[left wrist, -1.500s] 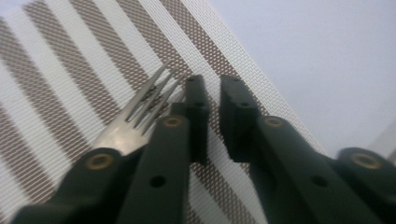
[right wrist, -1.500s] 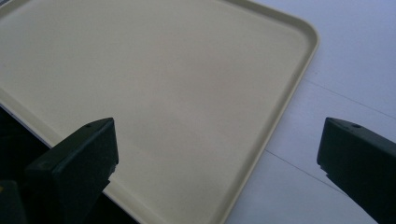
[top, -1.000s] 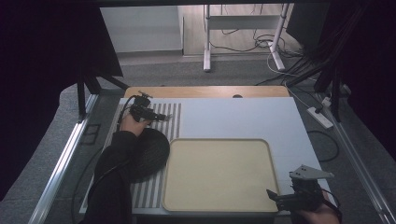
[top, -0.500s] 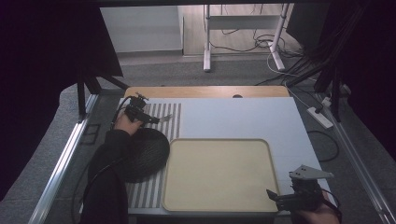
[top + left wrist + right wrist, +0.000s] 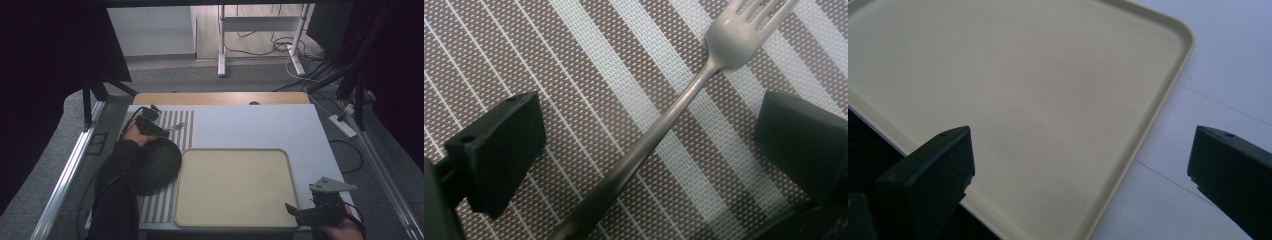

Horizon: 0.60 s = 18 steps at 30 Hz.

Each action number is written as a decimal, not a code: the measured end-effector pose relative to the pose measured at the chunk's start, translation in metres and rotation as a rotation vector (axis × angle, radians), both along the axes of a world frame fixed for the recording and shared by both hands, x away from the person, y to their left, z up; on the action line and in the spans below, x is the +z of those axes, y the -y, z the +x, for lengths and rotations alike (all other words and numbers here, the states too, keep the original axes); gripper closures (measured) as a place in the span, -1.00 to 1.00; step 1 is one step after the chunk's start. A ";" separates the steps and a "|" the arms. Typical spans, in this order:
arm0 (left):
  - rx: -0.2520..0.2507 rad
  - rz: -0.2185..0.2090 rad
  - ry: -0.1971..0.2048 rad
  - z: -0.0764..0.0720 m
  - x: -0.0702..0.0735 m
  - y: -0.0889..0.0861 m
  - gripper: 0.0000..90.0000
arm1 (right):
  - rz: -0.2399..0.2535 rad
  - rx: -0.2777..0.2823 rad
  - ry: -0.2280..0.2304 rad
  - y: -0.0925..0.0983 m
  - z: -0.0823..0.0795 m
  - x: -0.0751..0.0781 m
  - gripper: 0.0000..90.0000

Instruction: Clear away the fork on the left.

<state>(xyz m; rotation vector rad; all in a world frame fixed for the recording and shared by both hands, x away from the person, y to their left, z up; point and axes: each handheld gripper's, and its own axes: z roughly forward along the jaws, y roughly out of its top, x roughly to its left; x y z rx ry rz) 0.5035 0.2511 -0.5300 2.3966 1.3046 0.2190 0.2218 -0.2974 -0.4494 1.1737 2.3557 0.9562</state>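
Note:
A metal fork [image 5: 724,45] lies flat on the striped placemat [image 5: 574,60], with its tines toward the mat's right side [image 5: 176,128]. My left gripper [image 5: 649,125] hangs low over it. The jaws straddle the handle with a wide gap on each side and have just been closing a little; neither pad touches the fork. In the high view this left gripper [image 5: 165,131] sits at the mat's far end. My right gripper [image 5: 295,210] hovers open over the near right corner of the beige tray [image 5: 232,150], and nothing is between its jaws [image 5: 1080,150].
A dark round plate [image 5: 160,162] rests on the placemat [image 5: 182,122] just near of the fork, partly under the person's left forearm. The tray's raised rim [image 5: 1158,110] borders bare white tabletop [image 5: 250,125] to its right and beyond. A wooden strip edges the table's far side.
The left forearm has swung slightly leftward, uncovering more of the dark plate. The left gripper stays over the fork. The right gripper has not moved.

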 end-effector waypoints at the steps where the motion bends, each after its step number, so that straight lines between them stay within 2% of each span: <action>1: 0.000 0.000 0.000 0.000 0.000 0.000 -0.78 | 0.000 0.000 0.000 0.000 0.000 0.000 -1.00; 2: -0.015 0.000 0.008 -0.002 0.001 0.000 -0.78 | 0.000 0.000 -0.001 0.000 0.000 0.000 -1.00; 3: -0.025 -0.003 0.009 -0.002 0.002 -0.001 -0.66 | -0.001 0.001 -0.001 0.000 0.000 0.000 -1.00; 4: -0.035 -0.003 0.011 -0.003 0.004 -0.002 -0.45 | -0.001 0.003 0.000 0.000 0.000 0.000 -1.00; 5: -0.037 -0.003 0.011 -0.004 0.005 -0.003 -0.45 | -0.001 0.003 0.000 0.000 0.000 0.000 -1.00; 7: -0.040 -0.008 0.013 -0.003 0.006 -0.005 -0.29 | -0.002 0.005 -0.001 -0.001 0.000 0.000 -1.00; 9: -0.049 -0.009 0.019 -0.004 0.007 -0.007 0.04 | -0.006 0.009 -0.003 -0.001 0.000 0.000 -1.00; 12: -0.053 -0.004 0.037 -0.005 0.008 -0.009 0.12 | -0.009 0.010 -0.005 -0.001 0.000 0.000 -1.00; 13: -0.079 -0.007 0.040 -0.006 0.008 -0.010 0.60 | -0.009 0.011 -0.006 -0.001 0.000 0.000 -1.00; 18: -0.108 -0.029 0.046 -0.008 0.008 -0.013 0.70 | -0.007 0.009 -0.005 -0.001 0.000 -0.001 -1.00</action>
